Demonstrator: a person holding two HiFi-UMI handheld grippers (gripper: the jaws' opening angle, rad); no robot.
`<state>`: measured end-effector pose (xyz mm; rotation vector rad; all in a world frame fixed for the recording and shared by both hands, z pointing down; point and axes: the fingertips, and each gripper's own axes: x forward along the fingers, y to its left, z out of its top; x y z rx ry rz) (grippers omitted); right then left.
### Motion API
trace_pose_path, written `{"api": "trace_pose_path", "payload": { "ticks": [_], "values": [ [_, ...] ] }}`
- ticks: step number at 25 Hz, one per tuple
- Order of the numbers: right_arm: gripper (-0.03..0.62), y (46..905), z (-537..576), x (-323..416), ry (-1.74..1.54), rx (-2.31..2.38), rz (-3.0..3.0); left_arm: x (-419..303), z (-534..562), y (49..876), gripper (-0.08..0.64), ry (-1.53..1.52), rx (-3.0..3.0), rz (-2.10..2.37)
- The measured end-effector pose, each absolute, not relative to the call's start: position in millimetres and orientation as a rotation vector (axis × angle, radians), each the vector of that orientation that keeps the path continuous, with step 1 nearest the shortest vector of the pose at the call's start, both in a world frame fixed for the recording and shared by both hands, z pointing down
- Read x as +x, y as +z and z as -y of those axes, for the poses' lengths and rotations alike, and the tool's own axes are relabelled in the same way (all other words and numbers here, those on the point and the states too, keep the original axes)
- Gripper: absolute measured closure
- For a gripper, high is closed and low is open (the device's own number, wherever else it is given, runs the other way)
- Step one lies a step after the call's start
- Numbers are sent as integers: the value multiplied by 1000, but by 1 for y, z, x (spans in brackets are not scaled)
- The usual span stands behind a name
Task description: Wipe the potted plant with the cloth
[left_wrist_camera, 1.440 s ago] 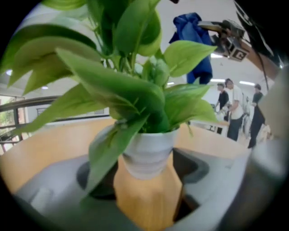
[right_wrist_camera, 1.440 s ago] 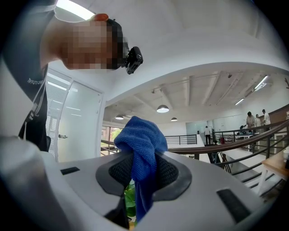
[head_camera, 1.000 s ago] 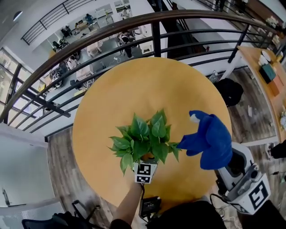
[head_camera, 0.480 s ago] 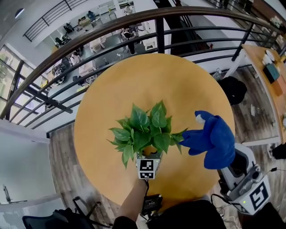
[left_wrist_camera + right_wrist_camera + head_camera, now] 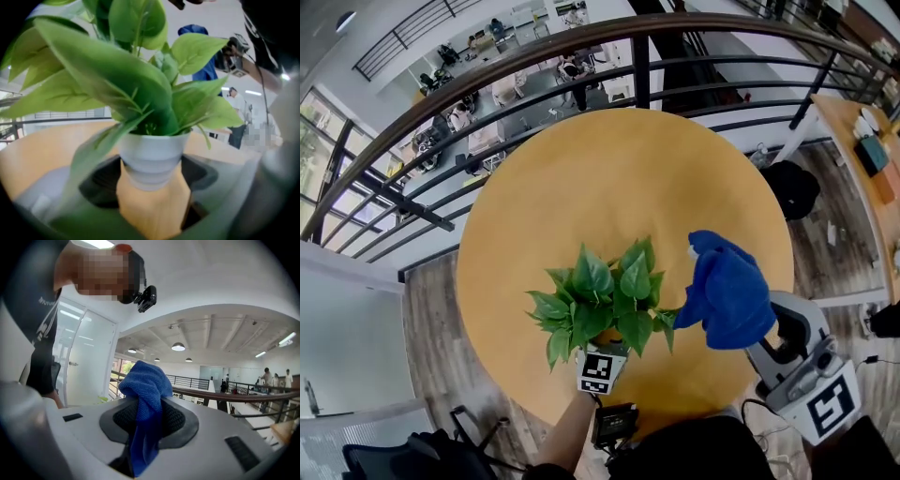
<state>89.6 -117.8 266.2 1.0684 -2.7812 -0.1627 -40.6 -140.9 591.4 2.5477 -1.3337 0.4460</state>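
Note:
A potted plant (image 5: 605,300) with broad green leaves stands over the near part of the round wooden table (image 5: 581,178). Its white pot (image 5: 152,157) sits between the jaws of my left gripper (image 5: 152,176), which is shut on it. In the head view only the left gripper's marker cube (image 5: 596,371) shows below the leaves. The blue cloth (image 5: 724,291) hangs bunched just right of the plant and touches its rightmost leaves. My right gripper (image 5: 145,420) is shut on the cloth (image 5: 146,394), with the cloth's folds spilling over the jaws.
A dark curved railing (image 5: 581,47) runs round the table's far side, with a lower floor beyond it. A black bag (image 5: 792,187) lies on the floor at the right. A small black device (image 5: 614,424) sits at the table's near edge.
The cloth has moved left and slightly away from me, closer against the plant's right leaves. The plant has shifted a little with the left gripper.

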Motion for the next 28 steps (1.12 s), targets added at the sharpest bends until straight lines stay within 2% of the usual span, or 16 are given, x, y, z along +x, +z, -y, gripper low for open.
{"api": "trace_pose_path", "payload": {
  "ticks": [9, 15, 23, 28],
  "values": [
    [489, 374, 115, 28, -546, 618, 2300, -49, 114, 595, 161, 478, 2574, 1297],
    [489, 425, 117, 17, -653, 448, 2075, -49, 112, 595, 161, 477, 2575, 1294],
    [488, 425, 168, 32, -712, 541, 1936, -51, 113, 597, 163, 485, 2576, 1294],
    [488, 404, 149, 22, -723, 524, 1989, -51, 113, 599, 163, 492, 2571, 1296]
  ]
}}
